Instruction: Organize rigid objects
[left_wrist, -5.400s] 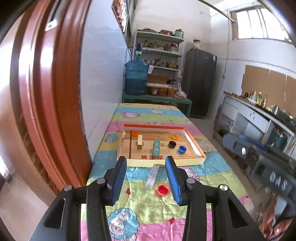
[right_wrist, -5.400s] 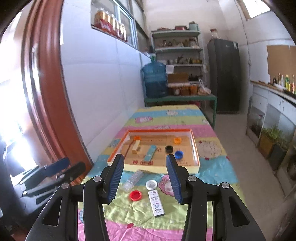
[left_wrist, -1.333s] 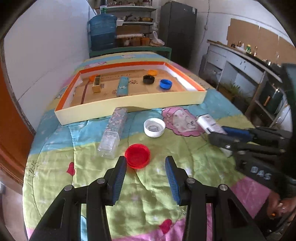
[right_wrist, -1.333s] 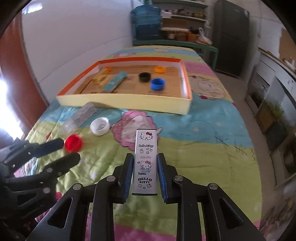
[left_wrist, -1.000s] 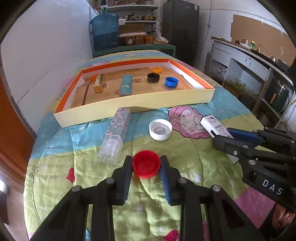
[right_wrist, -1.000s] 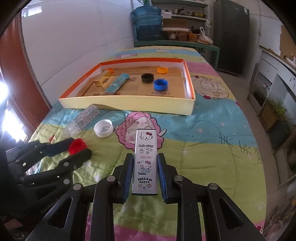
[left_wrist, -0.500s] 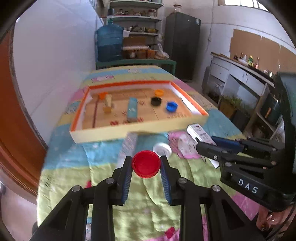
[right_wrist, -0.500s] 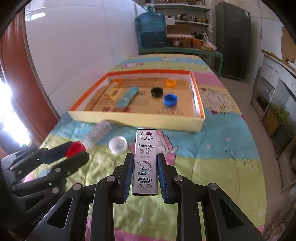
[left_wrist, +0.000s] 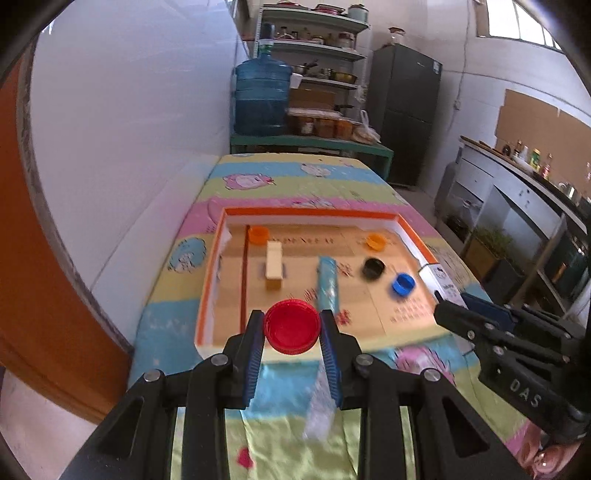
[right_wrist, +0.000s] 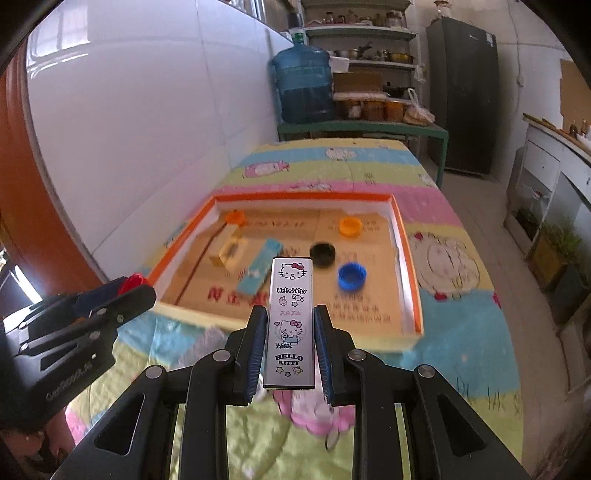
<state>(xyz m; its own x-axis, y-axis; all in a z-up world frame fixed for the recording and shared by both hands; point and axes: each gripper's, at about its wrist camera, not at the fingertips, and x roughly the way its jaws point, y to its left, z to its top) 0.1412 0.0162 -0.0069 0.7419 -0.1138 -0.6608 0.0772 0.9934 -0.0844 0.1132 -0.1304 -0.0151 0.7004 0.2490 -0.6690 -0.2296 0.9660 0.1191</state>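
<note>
Currently your left gripper (left_wrist: 291, 326) clamps the red cap (left_wrist: 292, 327) between its jaws; your right gripper (right_wrist: 290, 325) clamps the Hello Kitty case (right_wrist: 290, 321).

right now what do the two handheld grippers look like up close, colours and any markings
Both the left gripper and the right gripper are matt black plastic frames with triangular cut-outs, silver round bolts at the pivots, and ribbed blue pads lining the fingers. Seen side-on from the left wrist view, the right one bears raised letters "DAS". No cables or sleeves are visible.
</note>
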